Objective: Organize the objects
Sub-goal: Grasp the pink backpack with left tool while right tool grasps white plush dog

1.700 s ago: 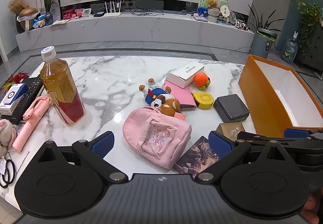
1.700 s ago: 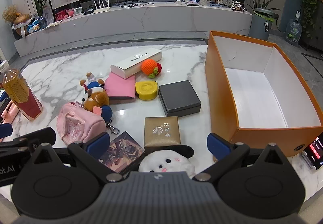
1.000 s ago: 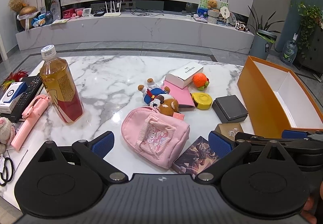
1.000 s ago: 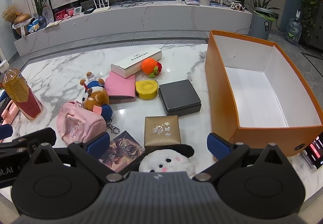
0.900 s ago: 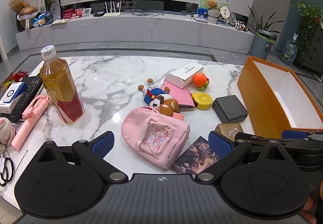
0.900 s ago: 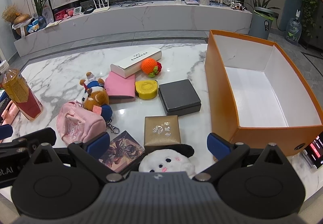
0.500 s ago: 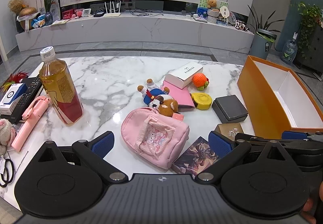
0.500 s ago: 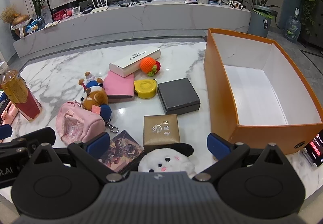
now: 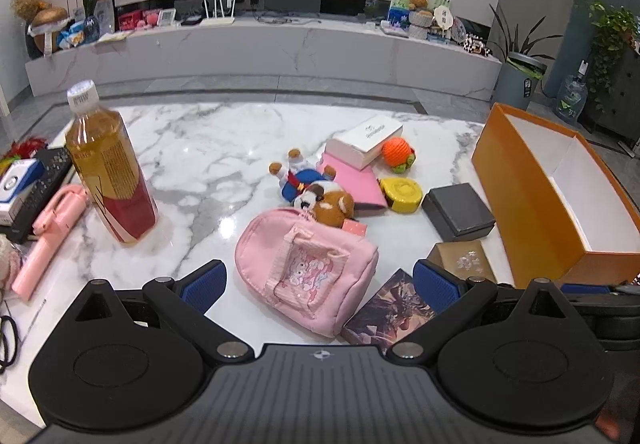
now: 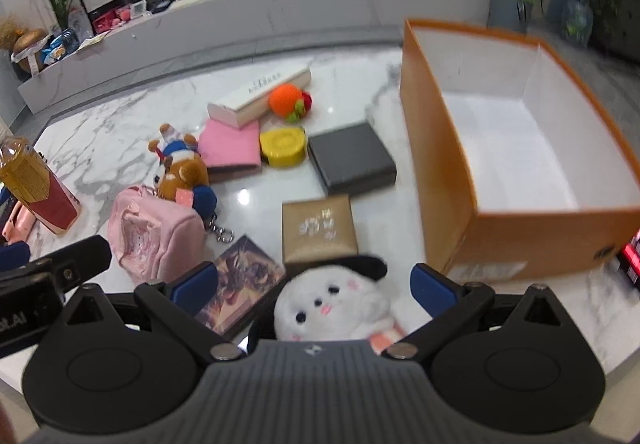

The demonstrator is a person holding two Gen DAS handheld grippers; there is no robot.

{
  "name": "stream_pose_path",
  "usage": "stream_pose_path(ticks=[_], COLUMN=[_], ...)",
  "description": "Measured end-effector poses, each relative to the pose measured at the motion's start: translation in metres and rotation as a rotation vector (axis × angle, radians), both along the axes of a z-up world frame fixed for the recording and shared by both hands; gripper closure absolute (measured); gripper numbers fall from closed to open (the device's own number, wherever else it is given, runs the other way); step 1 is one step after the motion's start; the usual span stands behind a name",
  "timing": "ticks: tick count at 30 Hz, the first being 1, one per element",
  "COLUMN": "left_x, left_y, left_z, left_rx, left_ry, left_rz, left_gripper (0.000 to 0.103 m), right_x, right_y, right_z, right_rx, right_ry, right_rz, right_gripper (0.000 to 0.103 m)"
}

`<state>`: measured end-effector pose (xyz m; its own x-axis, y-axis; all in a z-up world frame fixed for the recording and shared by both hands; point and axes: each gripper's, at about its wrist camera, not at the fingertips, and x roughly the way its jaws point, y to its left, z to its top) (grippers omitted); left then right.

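Note:
An open orange box (image 10: 520, 148) with a white inside stands empty at the table's right; it also shows in the left wrist view (image 9: 548, 200). My right gripper (image 10: 314, 286) is open, with a white plush toy in a black cap (image 10: 332, 308) between its fingers, untouched. Beyond lie a gold box (image 10: 318, 228), a dark grey box (image 10: 350, 158), a picture card (image 10: 238, 284). My left gripper (image 9: 320, 278) is open over a pink pouch (image 9: 308, 268). Behind the pouch lie plush keychains (image 9: 316, 188), a yellow tape measure (image 9: 402, 188), an orange ball (image 9: 396, 152).
A tea bottle (image 9: 106, 168) stands at the left, next to a pink selfie stick (image 9: 48, 236), a remote (image 9: 38, 192) and a hair tie. A white long box (image 9: 366, 134) rests on a pink wallet (image 9: 356, 180). A red-lit device (image 10: 630, 256) lies right of the orange box.
My right gripper has moved forward and tilted down, so the white plush and the orange box look closer. The left gripper has barely moved. Both stay open.

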<state>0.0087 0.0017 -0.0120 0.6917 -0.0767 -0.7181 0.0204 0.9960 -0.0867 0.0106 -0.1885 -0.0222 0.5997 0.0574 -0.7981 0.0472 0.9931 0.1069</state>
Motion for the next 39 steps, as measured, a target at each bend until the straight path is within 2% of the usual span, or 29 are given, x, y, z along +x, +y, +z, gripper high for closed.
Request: stream_pose_path(ticks=[7,12,19,21,39], left_x=[0.018,0.025,0.038,0.042,0.068], left_y=[0.012,0.009,-0.005,-0.009,-0.01], left_z=[-0.024,-0.031,-0.04,-0.046,-0.082], left_rx=[-0.006,0.008,0.008,0.015,0.041], left_ry=[0.049,0.057,0.06,0.071,0.13], left_rz=[0.017,-0.009,-0.07,-0.09,-0.068], left_gripper=[0.0,0.0,0.0,0.0,0.0], right_x=[0.004,0.005,0.012,0.014,0.026], right_y=[0.002,0.004,-0.025,-0.023,0.007], right_z=[-0.009,-0.011,-0.02,-0.024,-0.048], right_rx=[-0.02,-0.027,0.128,0.135,-0.019], right_ry=[0.06,0.088,0.179,0.21,0.282], right_rz=[0.003,0.023,-0.065,-0.053,0.027], right_gripper=[0.001,0.001,0.002,0.009,0.006])
